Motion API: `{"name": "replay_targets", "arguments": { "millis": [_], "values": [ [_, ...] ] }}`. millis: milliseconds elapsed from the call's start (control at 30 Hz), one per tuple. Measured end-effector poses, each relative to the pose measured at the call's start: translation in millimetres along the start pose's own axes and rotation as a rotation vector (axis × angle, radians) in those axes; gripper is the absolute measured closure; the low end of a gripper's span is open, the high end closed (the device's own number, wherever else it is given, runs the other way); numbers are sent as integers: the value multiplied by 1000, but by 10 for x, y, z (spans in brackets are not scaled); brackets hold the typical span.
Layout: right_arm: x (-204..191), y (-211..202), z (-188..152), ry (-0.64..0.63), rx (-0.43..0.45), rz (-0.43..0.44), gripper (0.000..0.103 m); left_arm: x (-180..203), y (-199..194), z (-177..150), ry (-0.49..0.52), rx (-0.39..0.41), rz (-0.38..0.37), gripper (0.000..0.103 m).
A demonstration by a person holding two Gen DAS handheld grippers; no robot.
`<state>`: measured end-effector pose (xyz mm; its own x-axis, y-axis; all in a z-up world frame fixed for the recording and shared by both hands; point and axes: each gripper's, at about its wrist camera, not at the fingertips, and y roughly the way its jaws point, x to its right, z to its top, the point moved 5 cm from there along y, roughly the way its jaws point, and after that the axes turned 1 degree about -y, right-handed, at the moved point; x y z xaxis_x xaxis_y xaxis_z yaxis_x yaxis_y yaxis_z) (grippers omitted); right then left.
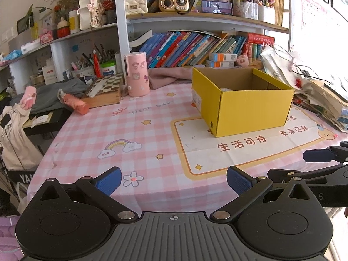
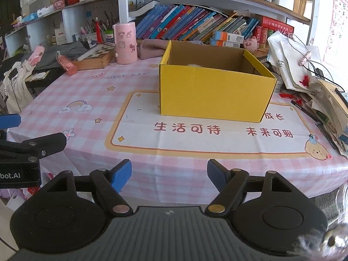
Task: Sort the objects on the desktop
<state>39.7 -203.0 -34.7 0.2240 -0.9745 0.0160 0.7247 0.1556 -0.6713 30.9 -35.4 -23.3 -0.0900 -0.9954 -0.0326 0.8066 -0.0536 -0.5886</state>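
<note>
An open yellow cardboard box (image 1: 241,100) stands on the pink checked tablecloth (image 1: 104,130); it also shows in the right wrist view (image 2: 213,91), with something pale barely visible inside. My left gripper (image 1: 174,180) is open and empty, held over the table's near edge. My right gripper (image 2: 169,176) is open and empty, also at the near edge, in front of the box. The right gripper's fingers (image 1: 317,155) show at the right of the left wrist view. The left gripper's fingers (image 2: 10,120) show at the left of the right wrist view.
A pink cylinder container (image 1: 137,77), a chessboard box (image 1: 104,89) and a pink bottle (image 1: 75,103) lie at the back left. Grey clothing (image 1: 54,93) lies beside them. A messy pile of papers and books (image 2: 315,82) fills the right side. Bookshelves (image 1: 195,50) stand behind.
</note>
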Motion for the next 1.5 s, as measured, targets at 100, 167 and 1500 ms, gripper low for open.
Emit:
{"name": "replay_targets", "arguments": {
  "millis": [100,167,1500],
  "values": [
    [-12,5,2,-4,1,2,28,-14,6,-17,-7,-7,3,0],
    [-23,6,6,-7,1,2,27,-17,15,-23,-10,-12,4,0],
    [-28,49,62,-15,-1,15,22,-71,103,-49,-33,-46,27,0]
  ]
}}
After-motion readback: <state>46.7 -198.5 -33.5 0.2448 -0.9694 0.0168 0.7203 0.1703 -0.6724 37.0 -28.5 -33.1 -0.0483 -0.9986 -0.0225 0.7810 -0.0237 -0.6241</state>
